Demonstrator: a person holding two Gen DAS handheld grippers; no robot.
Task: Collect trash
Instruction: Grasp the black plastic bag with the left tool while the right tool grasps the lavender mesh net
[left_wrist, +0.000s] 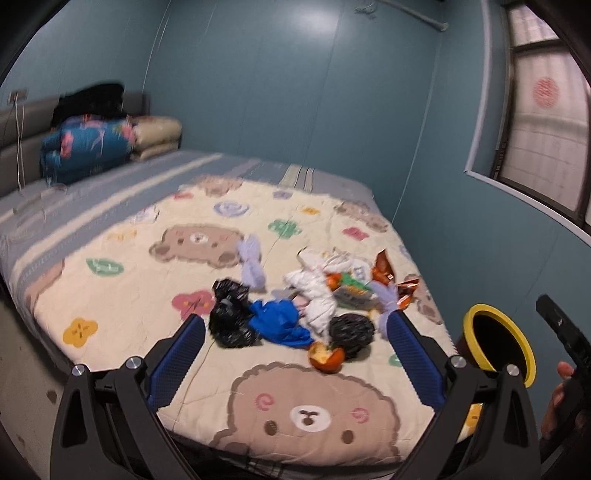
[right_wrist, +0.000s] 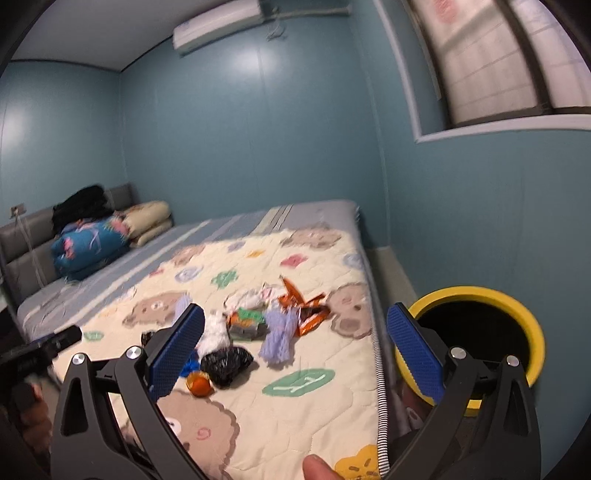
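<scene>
A heap of trash lies on the bear-print quilt (left_wrist: 122, 314): black crumpled bags (left_wrist: 231, 317), a blue bag (left_wrist: 279, 323), white wrappers (left_wrist: 314, 291), orange peel (left_wrist: 327, 357), orange foil (left_wrist: 384, 271) and lilac net pieces (left_wrist: 251, 260). My left gripper (left_wrist: 295, 354) is open and empty, above the near side of the heap. My right gripper (right_wrist: 295, 347) is open and empty, above the quilt's right part, with the heap (right_wrist: 236, 328) just ahead. A yellow-rimmed black bin (right_wrist: 532, 332) stands off the bed's right edge; it also shows in the left wrist view (left_wrist: 524, 343).
Folded blue floral bedding (left_wrist: 88, 147) and beige pillows (left_wrist: 157, 134) sit at the grey headboard. Blue walls enclose the bed, with a window (left_wrist: 546, 122) on the right wall. The other hand-held gripper shows at the right edge (left_wrist: 569, 336). A fingertip (right_wrist: 319, 467) shows at the bottom.
</scene>
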